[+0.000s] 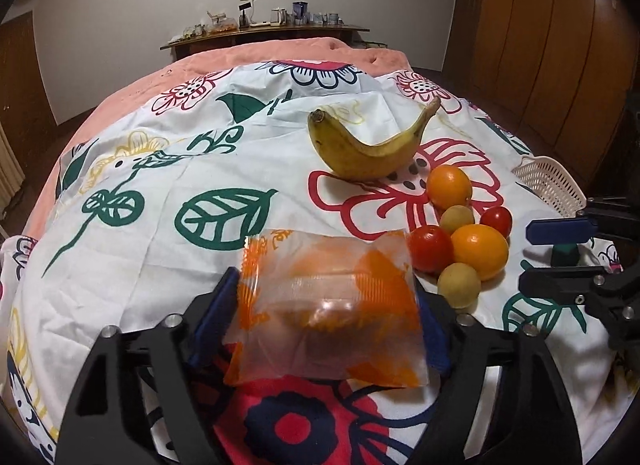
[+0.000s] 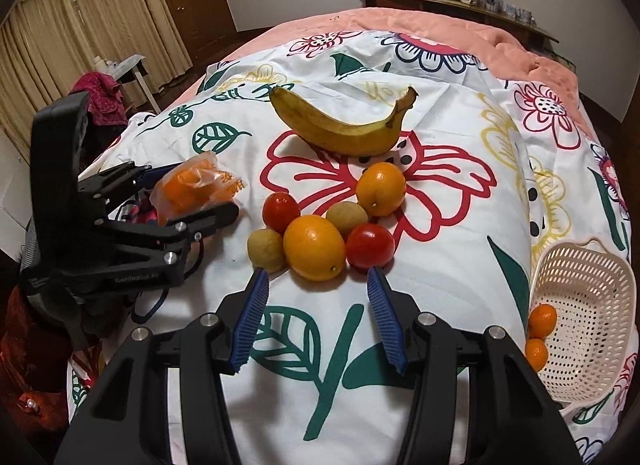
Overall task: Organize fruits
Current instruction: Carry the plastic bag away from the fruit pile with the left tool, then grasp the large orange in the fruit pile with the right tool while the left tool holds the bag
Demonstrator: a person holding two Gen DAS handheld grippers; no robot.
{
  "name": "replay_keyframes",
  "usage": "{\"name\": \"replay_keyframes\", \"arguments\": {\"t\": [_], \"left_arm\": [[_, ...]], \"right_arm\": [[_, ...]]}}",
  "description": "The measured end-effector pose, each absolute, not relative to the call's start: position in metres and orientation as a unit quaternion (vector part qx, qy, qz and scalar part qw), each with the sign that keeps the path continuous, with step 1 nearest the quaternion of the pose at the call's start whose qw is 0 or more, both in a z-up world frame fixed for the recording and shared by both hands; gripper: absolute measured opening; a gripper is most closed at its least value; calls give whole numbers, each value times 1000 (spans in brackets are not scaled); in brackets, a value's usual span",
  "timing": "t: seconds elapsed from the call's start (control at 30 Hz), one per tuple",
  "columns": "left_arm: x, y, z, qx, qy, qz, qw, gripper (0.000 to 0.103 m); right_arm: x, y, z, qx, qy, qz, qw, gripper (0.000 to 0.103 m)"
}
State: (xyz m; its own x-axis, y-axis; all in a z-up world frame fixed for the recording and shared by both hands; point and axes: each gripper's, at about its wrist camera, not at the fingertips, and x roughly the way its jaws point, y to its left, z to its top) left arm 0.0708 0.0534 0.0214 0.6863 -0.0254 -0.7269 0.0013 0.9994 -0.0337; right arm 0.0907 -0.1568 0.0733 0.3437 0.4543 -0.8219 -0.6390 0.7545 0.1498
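**Fruit clustered mid-sheet, basket off to the right**

Lying farthest back on the sheet [image 2: 440,285] — the banana [image 2: 344,133]. Sitting just before it, a tight cluster of fruit [image 2: 324,229], pieces touching. Resting to the cluster's left, between the left gripper [image 1: 326,305] fingers — a wrapped packet [image 1: 328,305]. Standing to the right, well apart, the basket [image 2: 588,329], with two small fruits [image 2: 538,333] lying at its left rim.
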Motion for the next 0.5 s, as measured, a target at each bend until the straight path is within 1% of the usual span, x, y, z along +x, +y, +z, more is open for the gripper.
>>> {"name": "replay_keyframes", "arguments": {"t": [0.07,0.13,0.17,0.5], "left_arm": [[67,55,26,-21,388,-11,921,68],[63,56,31,-26,382,-12,924,68],[61,56,34,-26,379,-11,925,65],[41,71,67,-42,335,5,941,65]], "right_arm": [[90,-158,72,-96,467,338,811,52],[88,-157,71,-96,469,342,809,52],[87,-157,71,-96,469,343,808,52],[86,-143,66,-109,474,354,799,52]]}}
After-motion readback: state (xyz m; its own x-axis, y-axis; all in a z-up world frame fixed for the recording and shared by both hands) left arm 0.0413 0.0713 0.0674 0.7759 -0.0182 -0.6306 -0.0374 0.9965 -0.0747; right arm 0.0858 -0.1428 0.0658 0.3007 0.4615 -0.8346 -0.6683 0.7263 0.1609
